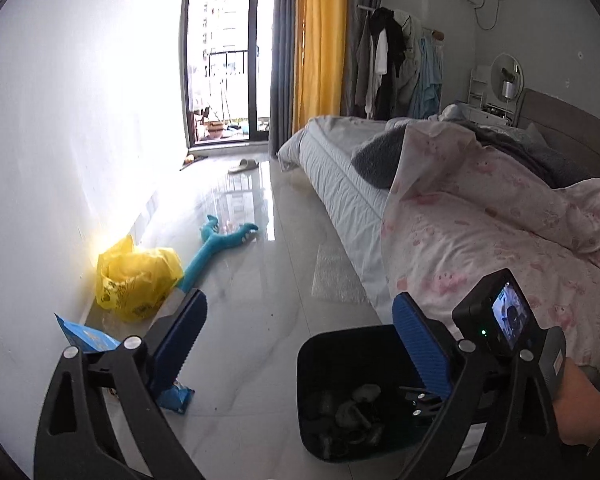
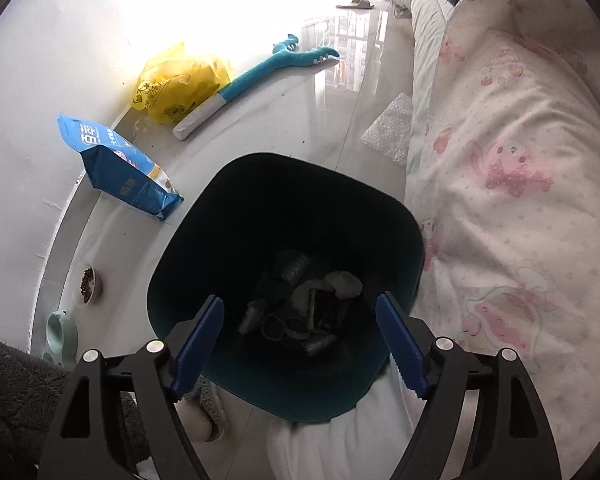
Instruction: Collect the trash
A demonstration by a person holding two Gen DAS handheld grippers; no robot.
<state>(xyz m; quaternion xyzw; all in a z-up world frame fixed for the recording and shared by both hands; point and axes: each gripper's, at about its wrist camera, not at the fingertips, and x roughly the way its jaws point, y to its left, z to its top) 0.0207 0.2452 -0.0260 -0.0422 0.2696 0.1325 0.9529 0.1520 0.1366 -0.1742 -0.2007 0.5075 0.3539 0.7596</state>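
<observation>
Floor stock, wall side to bed side: a pale green pet bowl and a small dish of kibble against the skirting; a blue pet-food bag lying on the tiles by the wall; a crumpled yellow plastic bag beyond it, touching the white handle end of a teal plush toy that stretches toward the window. Centre: my dark trash bin, open-topped, standing just beside the bed, holding crumpled paper and dark scraps at its bottom. My right gripper hangs over the bin's mouth, its blue fingers spread wide, nothing between them. My left gripper is likewise spread and empty, aimed down the room, with the bin low between its fingers. Right of the bin: a sheet of bubble wrap on the floor at the bed's edge, then the pink-printed quilt draped over the bed.
</observation>
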